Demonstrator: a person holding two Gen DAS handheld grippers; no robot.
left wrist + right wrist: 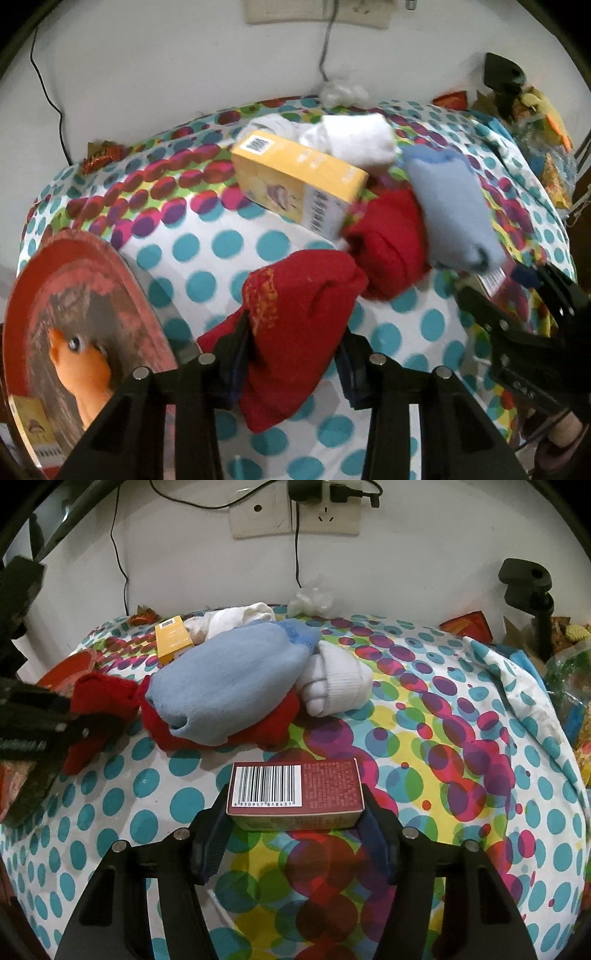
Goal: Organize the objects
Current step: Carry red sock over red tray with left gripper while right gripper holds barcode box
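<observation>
Hiding under blue sock: red sock

The right gripper holds a dark red box between its pads, barcode up, over the spotted cloth; beyond lie a blue sock on red socks, white socks, and a yellow box; the left gripper grips a red sock.
</observation>
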